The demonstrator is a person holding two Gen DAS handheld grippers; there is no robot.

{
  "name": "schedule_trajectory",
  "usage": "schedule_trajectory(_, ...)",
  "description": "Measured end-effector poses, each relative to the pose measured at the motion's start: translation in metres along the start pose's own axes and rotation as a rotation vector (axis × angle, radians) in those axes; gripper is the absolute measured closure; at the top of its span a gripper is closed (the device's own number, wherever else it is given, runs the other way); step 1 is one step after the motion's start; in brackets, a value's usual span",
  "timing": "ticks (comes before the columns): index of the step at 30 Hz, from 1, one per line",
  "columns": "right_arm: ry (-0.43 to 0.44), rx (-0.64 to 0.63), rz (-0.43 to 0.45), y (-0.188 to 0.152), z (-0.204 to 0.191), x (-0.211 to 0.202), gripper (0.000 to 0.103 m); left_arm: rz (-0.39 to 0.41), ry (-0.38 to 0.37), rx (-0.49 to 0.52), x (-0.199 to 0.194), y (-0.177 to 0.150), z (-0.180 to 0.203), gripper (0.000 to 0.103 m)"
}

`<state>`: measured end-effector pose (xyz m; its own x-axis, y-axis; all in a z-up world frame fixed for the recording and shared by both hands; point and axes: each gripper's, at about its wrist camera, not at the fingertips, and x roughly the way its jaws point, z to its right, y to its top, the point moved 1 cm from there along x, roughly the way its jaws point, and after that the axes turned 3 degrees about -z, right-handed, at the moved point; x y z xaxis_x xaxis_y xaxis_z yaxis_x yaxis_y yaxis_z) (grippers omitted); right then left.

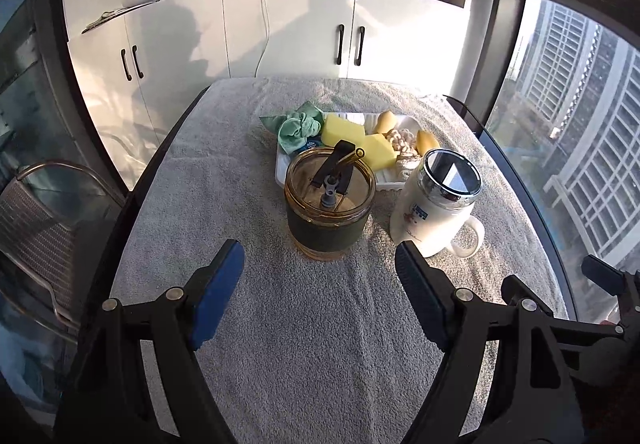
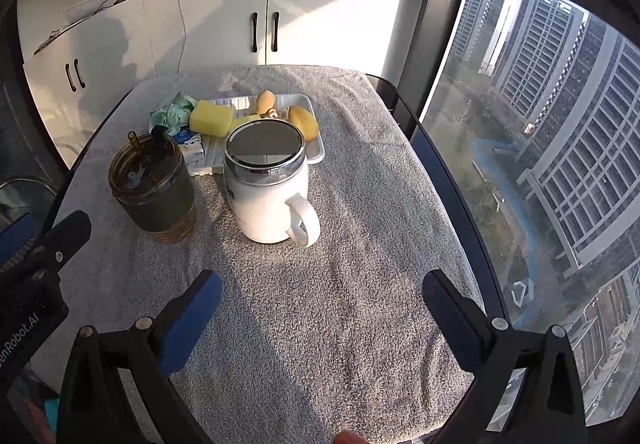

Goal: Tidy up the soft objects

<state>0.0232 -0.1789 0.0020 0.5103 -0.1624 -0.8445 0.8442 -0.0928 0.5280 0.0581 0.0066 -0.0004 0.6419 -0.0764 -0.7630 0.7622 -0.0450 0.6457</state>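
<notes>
A: On the grey towel [image 1: 320, 324] that covers the table, where do the soft things lie?

B: All gathered in or at the white tray [image 1: 390, 183] at the far side. Two yellow sponges [image 1: 340, 130] lean together in its middle, a pale rope knot [image 1: 402, 142] sits beside them, and two lemon-shaped pieces [image 1: 427, 142] flank the rope. The green cloth [image 1: 298, 126] is bunched at the tray's left edge, partly spilling onto the towel.

A: And the cups?

B: The amber jar [image 1: 330, 204] with a straw and the white mug [image 1: 436, 204] stand side by side just in front of the tray, between it and both grippers. I judge that is why the tools hang back: any reach to the tray has to go over or around them.

A: What are the grippers doing?

B: The left gripper [image 1: 320, 276] has its blue pads spread wide and holds nothing; the jar sits beyond the gap. The right gripper [image 2: 322, 304] is likewise spread and empty, above bare towel, the mug ahead of it.

A: So is the sorting done?

B: One cannot settle that. Soft things heaped in the tray fit a finished gathering, or a pile waiting to be shared out to the cups. Only the cloth's overhang looks loose.
</notes>
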Motion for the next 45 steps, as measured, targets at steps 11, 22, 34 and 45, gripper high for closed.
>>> schedule_trajectory(11,0.012,-0.008,0.023,0.003,-0.001,-0.005,0.001,0.014,0.029,0.024,-0.005,0.003,0.007,0.026)
schedule_trajectory(22,0.020,-0.018,0.038,0.003,-0.002,-0.006,0.000,0.020,0.049,0.033,-0.007,0.003,0.011,0.026)
schedule_trajectory(34,0.053,-0.026,0.060,0.003,-0.004,-0.010,0.000,0.031,0.051,0.036,-0.009,0.003,0.013,0.026)
schedule_trajectory(45,0.051,-0.032,0.070,0.002,-0.005,-0.011,0.001,0.030,0.050,0.041,-0.009,0.002,0.015,0.026)
